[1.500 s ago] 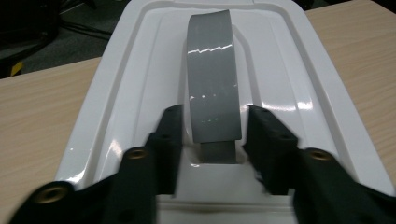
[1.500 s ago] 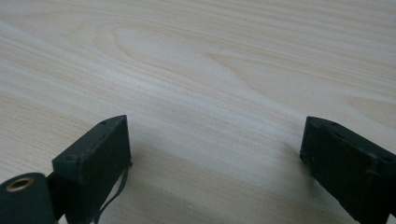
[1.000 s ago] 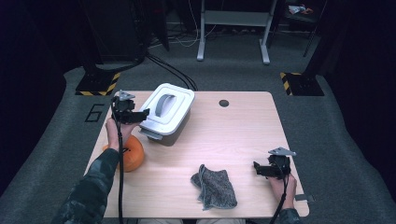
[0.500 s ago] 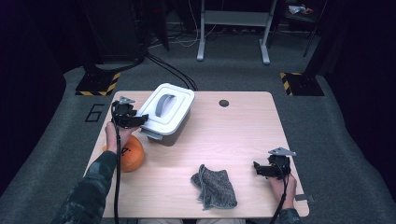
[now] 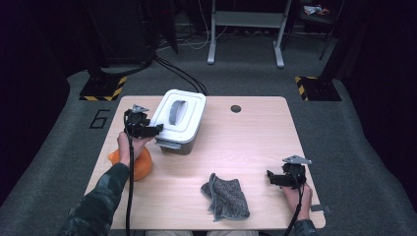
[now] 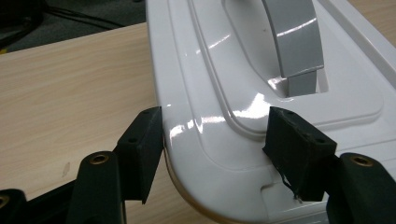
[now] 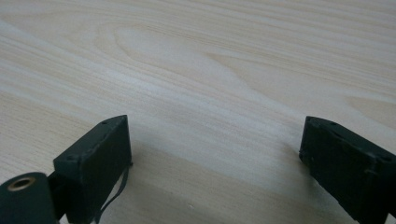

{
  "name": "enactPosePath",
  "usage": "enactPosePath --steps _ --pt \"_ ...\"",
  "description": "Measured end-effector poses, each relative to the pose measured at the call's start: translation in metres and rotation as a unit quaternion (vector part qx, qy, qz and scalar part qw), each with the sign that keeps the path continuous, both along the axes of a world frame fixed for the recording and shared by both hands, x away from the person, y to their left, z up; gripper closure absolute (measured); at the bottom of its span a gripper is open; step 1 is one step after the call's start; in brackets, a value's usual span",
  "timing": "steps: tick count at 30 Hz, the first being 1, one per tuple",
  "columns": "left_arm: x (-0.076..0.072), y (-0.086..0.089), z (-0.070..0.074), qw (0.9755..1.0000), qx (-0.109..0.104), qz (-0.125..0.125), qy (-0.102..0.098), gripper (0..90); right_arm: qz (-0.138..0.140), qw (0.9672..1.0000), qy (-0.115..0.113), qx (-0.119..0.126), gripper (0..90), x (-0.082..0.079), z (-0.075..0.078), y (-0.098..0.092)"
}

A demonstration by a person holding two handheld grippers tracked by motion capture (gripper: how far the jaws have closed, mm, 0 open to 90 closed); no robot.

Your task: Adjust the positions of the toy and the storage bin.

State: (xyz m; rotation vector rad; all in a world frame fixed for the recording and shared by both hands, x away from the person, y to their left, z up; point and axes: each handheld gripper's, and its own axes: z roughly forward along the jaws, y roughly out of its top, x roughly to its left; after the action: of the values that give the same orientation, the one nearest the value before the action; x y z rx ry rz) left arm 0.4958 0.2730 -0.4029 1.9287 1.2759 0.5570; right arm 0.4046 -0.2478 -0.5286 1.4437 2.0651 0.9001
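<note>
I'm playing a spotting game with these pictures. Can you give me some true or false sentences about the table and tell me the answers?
1. The white box has its lid on. True.
2. The left gripper is at the corner of the box's lid. True: one pad sits at the lid's outer edge, the other on top of it.
3. The right gripper is holding the grey cloth. False: its jaws are open and empty over the bare table, with the cloth lying apart from it.
4. The orange thing is inside the box. False: it sits on the table beside the box, under the person's left hand.
5. The lid's handle is red. False: it is grey.
</note>
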Motion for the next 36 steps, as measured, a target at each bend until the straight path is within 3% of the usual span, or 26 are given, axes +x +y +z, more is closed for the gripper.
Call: enactPosePath --steps 7,10,11,12,36 --pt "-0.006 -0.017 -0.001 0.9999 -0.002 -0.014 0.004 32.9 0.0 1.0 0.0 0.0 8.1 0.0 0.0 0.0" --pt "-0.009 -0.023 0.0 0.9997 0.007 -0.023 0.006 30.7 0.0 1.0 0.0 0.0 8.1 0.0 0.0 0.0" --pt "-0.009 -0.027 -0.001 0.9999 -0.004 -0.016 0.002 30.0 0.0 1.0 0.0 0.0 8.1 0.0 0.0 0.0" --pt "-0.01 -0.028 -0.001 0.9997 0.005 -0.024 0.004 29.9 0.0 1.0 0.0 0.0 8.1 0.0 0.0 0.0" --pt "-0.021 -0.071 -0.005 0.9993 -0.014 -0.033 -0.011 27.9 0.0 1.0 0.0 0.0 8.1 0.0 0.0 0.0"
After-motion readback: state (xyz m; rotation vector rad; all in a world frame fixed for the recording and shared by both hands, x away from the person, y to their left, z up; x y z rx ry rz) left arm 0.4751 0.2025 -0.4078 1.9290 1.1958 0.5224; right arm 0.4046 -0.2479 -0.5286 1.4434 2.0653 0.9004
